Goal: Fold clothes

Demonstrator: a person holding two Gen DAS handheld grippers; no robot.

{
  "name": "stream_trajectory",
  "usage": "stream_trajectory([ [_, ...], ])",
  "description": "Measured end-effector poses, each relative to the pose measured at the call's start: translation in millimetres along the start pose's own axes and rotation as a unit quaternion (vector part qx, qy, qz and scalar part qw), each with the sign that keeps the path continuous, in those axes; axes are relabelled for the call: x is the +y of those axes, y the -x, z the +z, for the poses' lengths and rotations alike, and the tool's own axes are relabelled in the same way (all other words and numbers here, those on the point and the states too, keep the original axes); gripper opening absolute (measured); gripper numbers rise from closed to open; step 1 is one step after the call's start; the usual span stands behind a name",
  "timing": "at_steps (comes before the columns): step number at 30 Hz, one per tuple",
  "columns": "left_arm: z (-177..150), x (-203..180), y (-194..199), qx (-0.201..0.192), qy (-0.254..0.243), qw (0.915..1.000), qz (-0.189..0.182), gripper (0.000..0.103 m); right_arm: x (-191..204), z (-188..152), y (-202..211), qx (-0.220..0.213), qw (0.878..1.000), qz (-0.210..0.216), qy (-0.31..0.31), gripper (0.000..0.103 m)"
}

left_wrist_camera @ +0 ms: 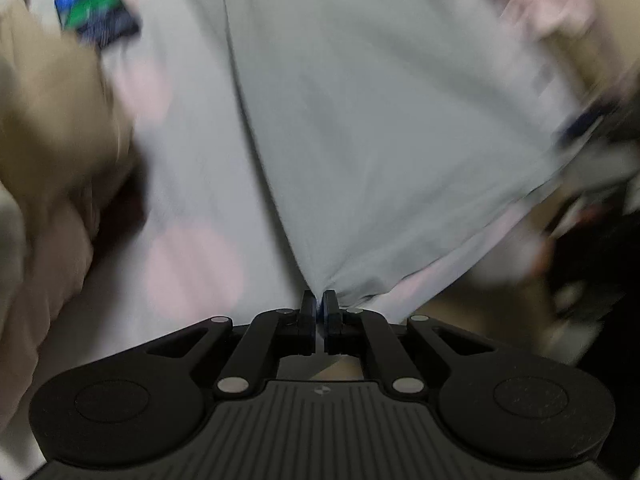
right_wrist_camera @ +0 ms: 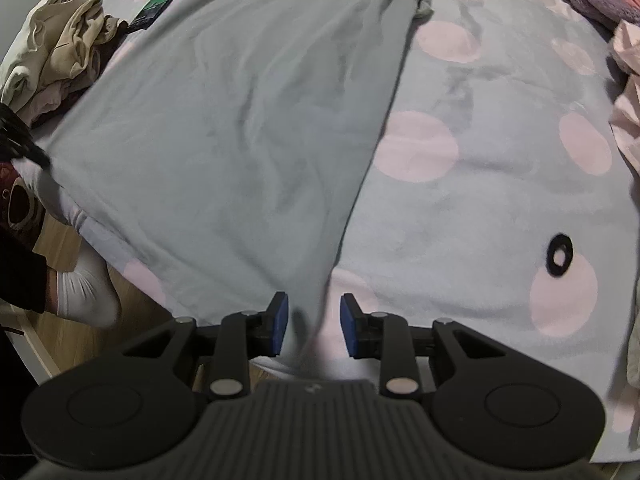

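The pale grey-green garment [right_wrist_camera: 224, 128] lies spread flat on the bed [right_wrist_camera: 480, 200], its long axis running from the near edge away toward the far side, with what looks like the collar end farthest off. Its two near corners are what the coming fold seems to turn on. The left claw [left_wrist_camera: 319, 307] has its jaws pinched tight on one near corner, the cloth fanning out from the pinch point away and up the bed. In the right wrist view the right claw [right_wrist_camera: 313, 326] stands part open, pointing steeply down over the garment's other near corner; the hem's edge runs into the gap between the blue pads [right_wrist_camera: 280, 320], but they do not press on it, so nothing is held there yet.

Outward from the garment, the bedcover is grey with pink dots. A phone [right_wrist_camera: 162, 2] lies just beside the far left edge of the cloth, and beyond it a heap of beige clothes [right_wrist_camera: 60, 48]. A black ring [right_wrist_camera: 559, 256] rests on the cover, well apart to the right.
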State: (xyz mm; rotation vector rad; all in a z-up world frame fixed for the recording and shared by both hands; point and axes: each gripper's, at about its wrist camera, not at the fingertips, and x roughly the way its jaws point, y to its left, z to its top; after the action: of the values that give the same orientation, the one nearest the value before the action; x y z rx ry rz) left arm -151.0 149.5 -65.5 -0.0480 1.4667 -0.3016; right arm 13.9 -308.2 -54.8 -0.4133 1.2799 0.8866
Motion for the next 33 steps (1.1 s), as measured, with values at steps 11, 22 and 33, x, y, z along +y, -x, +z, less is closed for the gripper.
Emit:
stream_trajectory([
  [11,19,-37,24,-0.018,-0.088,0.9931,0.075,0.034,-8,31,11,-0.039,0.999,-0.024,0.003,0.035],
  [22,127,-104,26,-0.194,-0.077,0.9731,0.097,0.044,-17,95,4,-0.096,0.994,-0.042,-0.014,0.036],
  [33,202,-155,-16,-0.196,-0.121,0.971,0.063,0.044,-52,78,-33,-0.089,0.985,0.026,-0.145,0.043],
])
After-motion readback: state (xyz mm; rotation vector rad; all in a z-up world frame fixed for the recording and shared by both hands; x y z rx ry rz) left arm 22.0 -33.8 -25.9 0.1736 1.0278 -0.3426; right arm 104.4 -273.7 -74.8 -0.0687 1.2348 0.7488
